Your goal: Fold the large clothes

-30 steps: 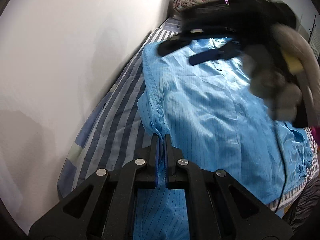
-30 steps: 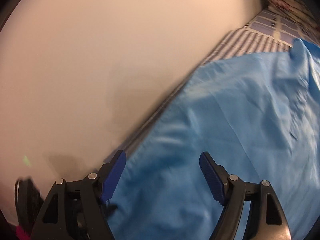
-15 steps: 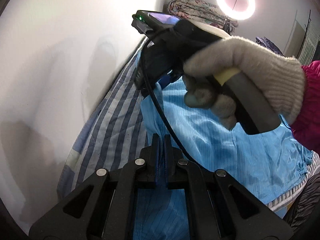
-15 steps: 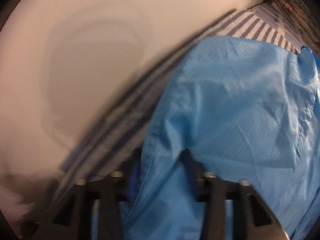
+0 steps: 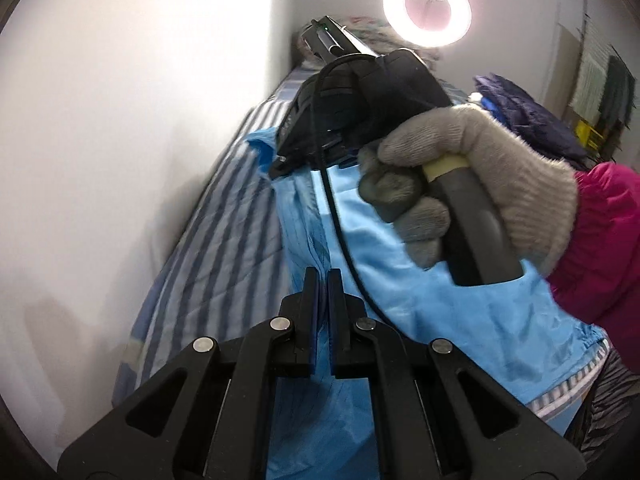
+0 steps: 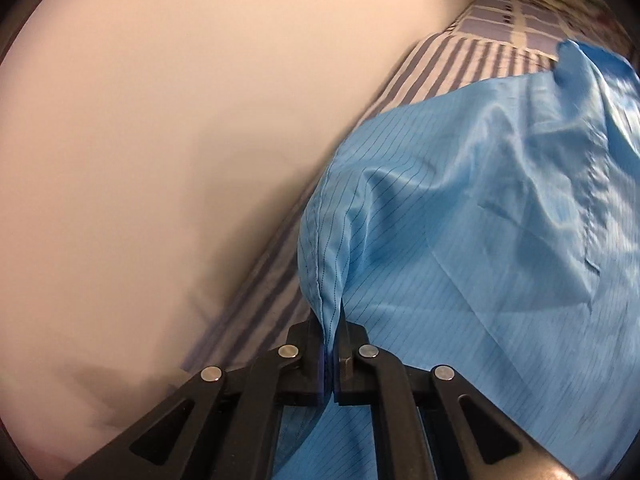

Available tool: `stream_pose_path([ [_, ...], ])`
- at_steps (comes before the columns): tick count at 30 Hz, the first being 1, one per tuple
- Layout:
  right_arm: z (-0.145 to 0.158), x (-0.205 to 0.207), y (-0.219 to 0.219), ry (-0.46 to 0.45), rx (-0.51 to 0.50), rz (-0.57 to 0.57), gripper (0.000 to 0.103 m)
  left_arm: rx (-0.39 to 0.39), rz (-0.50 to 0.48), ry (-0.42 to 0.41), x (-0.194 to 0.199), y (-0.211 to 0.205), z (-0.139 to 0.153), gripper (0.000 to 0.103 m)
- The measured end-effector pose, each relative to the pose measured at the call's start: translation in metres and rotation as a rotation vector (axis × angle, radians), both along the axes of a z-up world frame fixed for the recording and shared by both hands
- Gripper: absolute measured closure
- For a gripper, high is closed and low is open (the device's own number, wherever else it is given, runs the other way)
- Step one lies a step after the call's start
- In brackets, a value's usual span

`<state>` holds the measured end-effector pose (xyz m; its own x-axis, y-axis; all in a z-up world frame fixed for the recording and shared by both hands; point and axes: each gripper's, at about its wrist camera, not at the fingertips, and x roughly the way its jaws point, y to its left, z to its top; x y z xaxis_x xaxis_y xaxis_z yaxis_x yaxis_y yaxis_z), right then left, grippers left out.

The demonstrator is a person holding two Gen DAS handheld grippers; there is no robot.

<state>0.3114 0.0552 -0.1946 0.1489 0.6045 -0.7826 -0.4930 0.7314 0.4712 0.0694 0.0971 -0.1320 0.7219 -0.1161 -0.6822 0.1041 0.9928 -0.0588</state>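
Note:
A large light-blue pinstriped garment (image 5: 460,304) lies on a striped bed (image 5: 224,240). My left gripper (image 5: 323,276) is shut on the garment's left edge, with cloth pinched between its blue pads. My right gripper (image 6: 330,316) is shut on a fold of the same garment (image 6: 480,240) along the edge nearest the wall. In the left wrist view the right gripper's black body (image 5: 360,108) and the gloved hand (image 5: 480,184) holding it sit farther up that same edge. The bed (image 6: 460,68) shows beyond the garment in the right wrist view.
A white wall (image 5: 120,160) runs close along the bed's left side. A ring light (image 5: 427,9) glows at the far end above a bundle of bedding. Dark blue clothes (image 5: 532,120) are piled at the right. A magenta sleeve (image 5: 600,240) is at the right edge.
My right gripper went from open above the garment to shut on a fold at its wall-side edge. My left gripper has kept its grip on the edge.

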Motion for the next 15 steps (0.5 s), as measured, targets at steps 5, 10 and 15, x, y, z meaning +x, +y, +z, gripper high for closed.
stream_pose_path([
  [5, 0.01, -0.014, -0.079, -0.016, 0.142, -0.056, 0.103, 0.042, -0.071, -0.022, -0.002, -0.041, 0.011, 0.102],
  [10, 0.002, -0.018, -0.15, 0.004, 0.276, -0.162, 0.103, 0.045, -0.139, -0.006, -0.003, -0.076, 0.014, 0.102],
  [15, -0.03, -0.026, -0.201, 0.085, 0.349, -0.27, 0.103, 0.071, -0.248, 0.074, -0.008, -0.112, -0.003, 0.102],
])
